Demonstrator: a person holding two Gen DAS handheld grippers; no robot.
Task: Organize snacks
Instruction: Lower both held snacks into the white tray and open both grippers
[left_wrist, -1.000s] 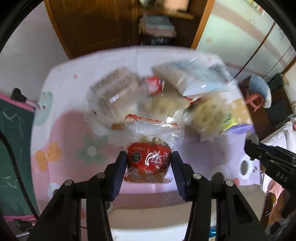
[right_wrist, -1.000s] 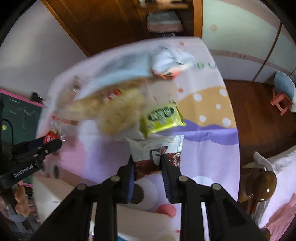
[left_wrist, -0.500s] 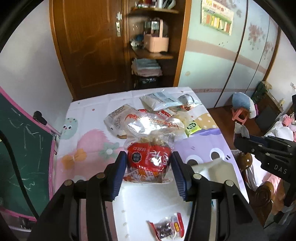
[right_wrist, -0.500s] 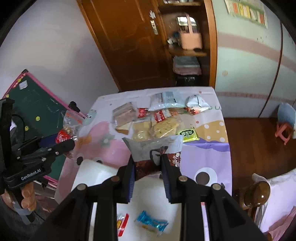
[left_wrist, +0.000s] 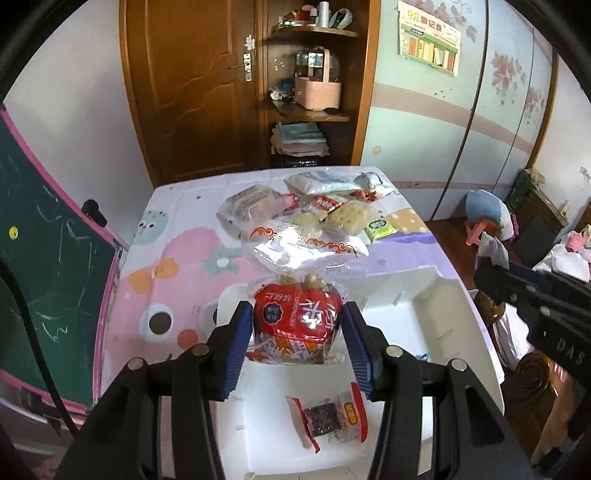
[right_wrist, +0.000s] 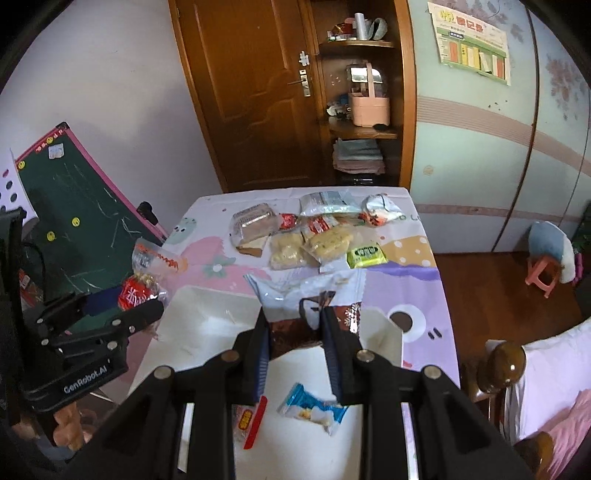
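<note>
Both grippers are clamped on snacks above the white bin (left_wrist: 436, 295). Left gripper (left_wrist: 297, 341) pinches one red snack bag (left_wrist: 297, 319) between its blue pads, the clear top of the bag standing up past the fingertips. Right gripper (right_wrist: 294, 341) pinches one brown-and-white packet (right_wrist: 306, 306), which hangs over the bin's far edge.

Inside the bin lie three small wrapped pieces: one red-edged dark candy (left_wrist: 328, 421), one blue-and-white sweet (right_wrist: 314, 408), and one red-and-yellow wrapper (right_wrist: 251, 419), the last partly hidden behind the right gripper's fingers.

Beyond the bin, on the cartoon-print tablecloth (right_wrist: 402, 291), a cluster of loose snacks sits together: one clear pack of sliced cake (right_wrist: 255, 225), two bags of pale biscuits (right_wrist: 325, 242), one green packet (right_wrist: 365, 254), one flat silvery bag (right_wrist: 325, 203), one crumpled white bag (right_wrist: 380, 208), and two small red sachets (right_wrist: 288, 221) tucked among them.
</note>
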